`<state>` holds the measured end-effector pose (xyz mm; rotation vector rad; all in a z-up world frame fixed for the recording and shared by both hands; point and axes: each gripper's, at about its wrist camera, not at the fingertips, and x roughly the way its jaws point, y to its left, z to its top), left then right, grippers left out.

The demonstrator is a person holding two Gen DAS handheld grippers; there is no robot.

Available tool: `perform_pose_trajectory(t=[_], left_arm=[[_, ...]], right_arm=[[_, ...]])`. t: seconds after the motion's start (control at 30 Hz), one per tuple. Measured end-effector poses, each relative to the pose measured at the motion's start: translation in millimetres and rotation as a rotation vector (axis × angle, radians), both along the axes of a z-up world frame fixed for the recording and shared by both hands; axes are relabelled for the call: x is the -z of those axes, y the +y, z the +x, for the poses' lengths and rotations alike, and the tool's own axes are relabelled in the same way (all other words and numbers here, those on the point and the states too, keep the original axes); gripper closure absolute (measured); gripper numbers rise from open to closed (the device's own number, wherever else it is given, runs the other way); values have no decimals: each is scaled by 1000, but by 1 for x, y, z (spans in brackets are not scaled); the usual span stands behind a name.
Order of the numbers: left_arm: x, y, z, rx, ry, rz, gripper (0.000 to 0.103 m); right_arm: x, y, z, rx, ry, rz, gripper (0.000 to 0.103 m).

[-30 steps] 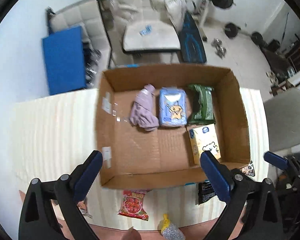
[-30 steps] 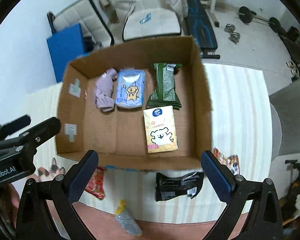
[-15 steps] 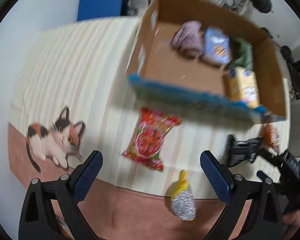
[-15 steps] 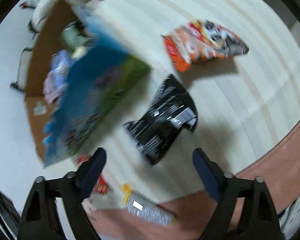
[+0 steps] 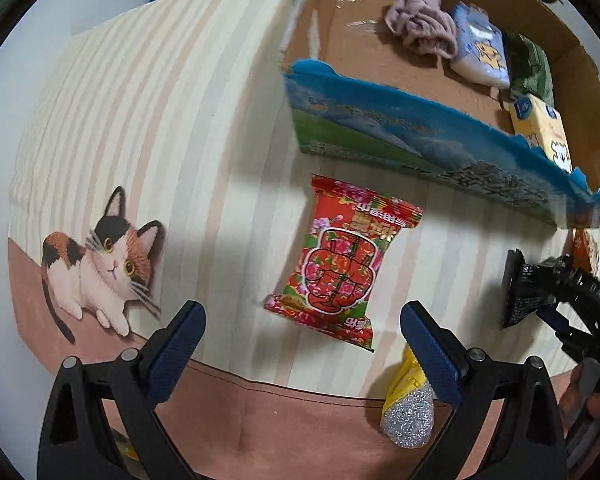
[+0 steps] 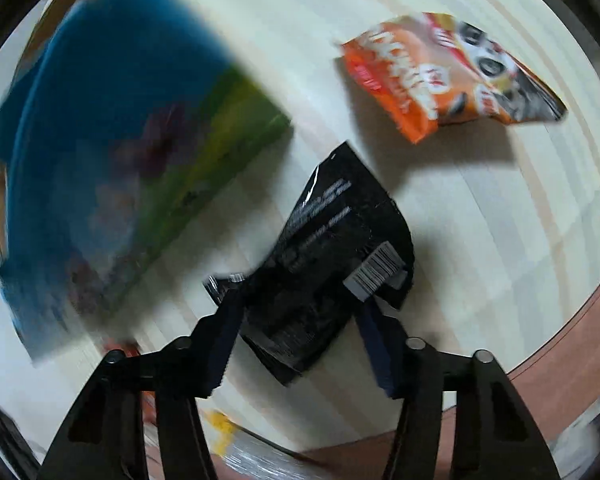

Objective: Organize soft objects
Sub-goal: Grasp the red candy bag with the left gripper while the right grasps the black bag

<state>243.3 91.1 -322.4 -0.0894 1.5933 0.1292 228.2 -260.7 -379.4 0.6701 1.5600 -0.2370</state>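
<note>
A red flowered packet (image 5: pixel 340 264) lies on the striped mat just ahead of my open left gripper (image 5: pixel 300 336). A cardboard box (image 5: pixel 380 76) behind it holds a mauve cloth (image 5: pixel 420 28), a blue tissue pack (image 5: pixel 480 52), a green pack (image 5: pixel 532 68) and a yellow pack (image 5: pixel 544 132). My right gripper (image 6: pixel 300 320) is open with its jaws either side of a black packet (image 6: pixel 332 256); both show at the right of the left wrist view (image 5: pixel 556 296). An orange snack bag (image 6: pixel 440 72) lies beyond.
A yellow and silver pouch (image 5: pixel 408 404) lies near the mat's brown front border, by my left gripper's right finger. A cat picture (image 5: pixel 100 264) is printed on the mat at the left. The box's blue-green outer wall (image 6: pixel 112 168) stands left of the black packet.
Both grippers dropped from above the box down toward the mat. The left now faces the red packet; the right closed in and now straddles the black packet.
</note>
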Motion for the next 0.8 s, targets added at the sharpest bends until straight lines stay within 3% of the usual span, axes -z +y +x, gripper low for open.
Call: perform_pose_trajectory(t=[0.2, 0.37, 0.4, 0.47, 0.53, 0.67, 0.73, 0.8], left_arm=[[14, -15, 4, 88, 34, 2, 3], [32, -27, 11, 162, 68, 31, 3], [37, -31, 13, 174, 76, 36, 3], [48, -33, 18, 192, 89, 42, 3], [57, -36, 23, 198, 96, 37, 3], [68, -35, 31, 168, 81, -1, 5], [73, -33, 32, 156, 83, -20, 31], [76, -31, 31, 155, 81, -16, 41]], right_arm=[[-9, 12, -7, -331, 67, -72, 59], [-18, 23, -18, -557, 95, -179, 60], [-21, 23, -19, -567, 88, -188, 59], [-27, 22, -17, -553, 66, -189, 47], [-31, 17, -12, -495, 37, -183, 28], [-28, 3, 3, -392, 38, -195, 28], [-21, 4, 7, -359, 46, -186, 28], [-14, 8, 14, -343, 54, -172, 33]])
